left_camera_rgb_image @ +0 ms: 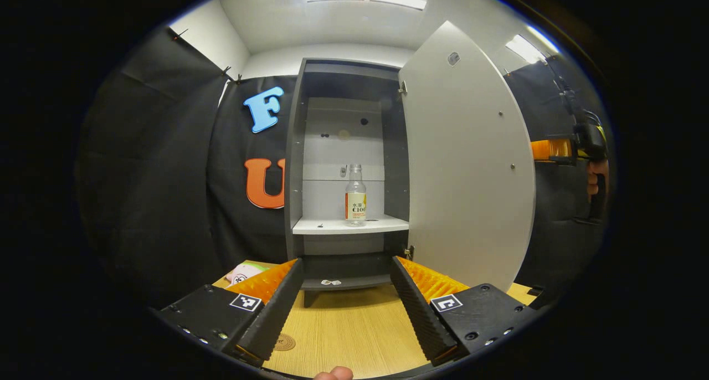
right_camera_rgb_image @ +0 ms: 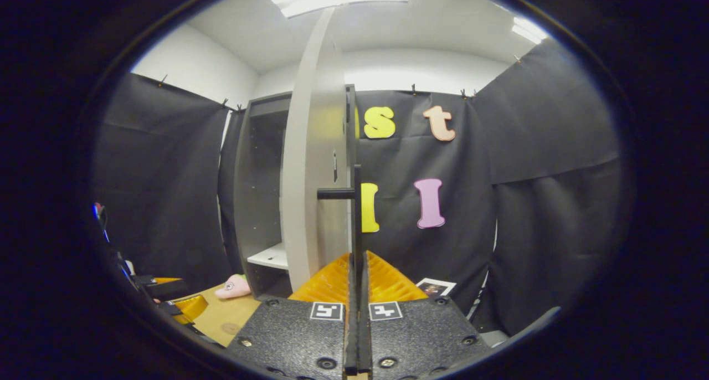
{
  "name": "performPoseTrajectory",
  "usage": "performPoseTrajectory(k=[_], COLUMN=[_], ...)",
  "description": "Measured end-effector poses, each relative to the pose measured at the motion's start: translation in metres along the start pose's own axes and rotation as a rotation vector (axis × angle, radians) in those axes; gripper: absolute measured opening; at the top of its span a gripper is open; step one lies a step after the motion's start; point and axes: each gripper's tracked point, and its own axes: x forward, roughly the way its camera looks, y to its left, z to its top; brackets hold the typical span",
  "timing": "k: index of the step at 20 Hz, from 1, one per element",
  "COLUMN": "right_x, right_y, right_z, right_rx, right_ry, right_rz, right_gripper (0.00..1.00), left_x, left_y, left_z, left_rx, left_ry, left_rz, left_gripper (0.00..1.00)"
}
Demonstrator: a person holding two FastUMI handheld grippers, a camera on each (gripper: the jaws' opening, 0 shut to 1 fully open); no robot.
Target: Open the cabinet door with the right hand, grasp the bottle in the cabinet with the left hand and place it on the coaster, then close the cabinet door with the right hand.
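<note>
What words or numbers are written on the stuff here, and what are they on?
Bottle label: print too small to read surely.
Square tags on the left gripper and on the right gripper, jaws shut on the door handle: patterns, no words.
Coaster: mark too blurred.

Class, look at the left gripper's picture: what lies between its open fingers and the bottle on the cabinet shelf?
In the left gripper view, only bare table and the cabinet's lower shelf lie between.

The clear, glossy plastic bottle [left_camera_rgb_image: 355, 196] stands on a smooth matt white shelf [left_camera_rgb_image: 350, 225]; the grey cabinet door [left_camera_rgb_image: 465, 158] looks matt, the pale tabletop [left_camera_rgb_image: 349, 330] wood-grained
</note>
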Motion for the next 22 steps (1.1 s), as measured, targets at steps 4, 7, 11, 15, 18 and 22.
performPoseTrajectory(k=[4,7,11,15,18,22], right_x=[-0.016,-0.030,-0.035,-0.027,-0.021,-0.015], right_y=[-0.007,-0.025,-0.042,-0.046,-0.050,-0.056], right_z=[-0.006,-0.009,-0.028,-0.051,-0.058,-0.070], right_rx=[-0.010,-0.013,-0.013,0.040,0.092,0.095], right_ry=[0.030,0.009,0.019,0.062,0.063,0.081], right_rz=[0.016,-0.015,-0.063,-0.042,-0.028,-0.028], right_gripper=[0.04,0.06,0.43,0.82,0.97,0.98], left_x=[0.001,0.005,0.019,0.046,0.072,0.119], left_y=[-0.003,-0.005,-0.003,-0.011,-0.025,-0.039], left_z=[0.000,0.000,0.017,0.043,0.063,0.078], left_rx=[-0.015,-0.020,-0.001,-0.013,-0.025,-0.050], left_ry=[-0.006,-0.001,-0.034,-0.071,-0.095,-0.074], left_rz=[0.001,0.000,0.006,-0.032,-0.085,-0.139], left_gripper=[0.95,0.95,0.95,0.95,0.95,0.95])
